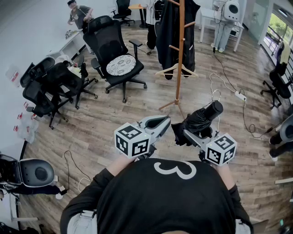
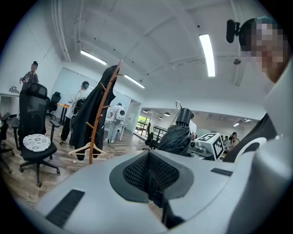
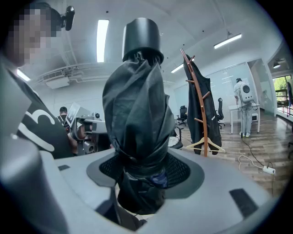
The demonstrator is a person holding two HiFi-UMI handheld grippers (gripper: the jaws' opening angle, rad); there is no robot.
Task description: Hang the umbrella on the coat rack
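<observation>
My right gripper (image 1: 192, 133) (image 3: 137, 180) is shut on a folded black umbrella (image 1: 201, 119) (image 3: 137, 114), which sticks out forward and up with its black cap end leading. The left gripper view also catches the umbrella (image 2: 176, 137), off to its right. My left gripper (image 1: 157, 123) (image 2: 149, 172) is beside it on the left, shut with nothing in it. The wooden coat rack (image 1: 180, 55) (image 2: 98, 123) (image 3: 201, 109) stands ahead on the wood floor. A dark coat (image 1: 167, 27) and a wooden hanger (image 1: 176, 70) hang on it.
A black office chair (image 1: 114, 52) with a patterned cushion stands left of the rack, and more chairs (image 1: 50, 87) are by the left wall. A power strip and cables (image 1: 240, 95) lie on the floor at right. A person (image 1: 78, 13) stands at the back left.
</observation>
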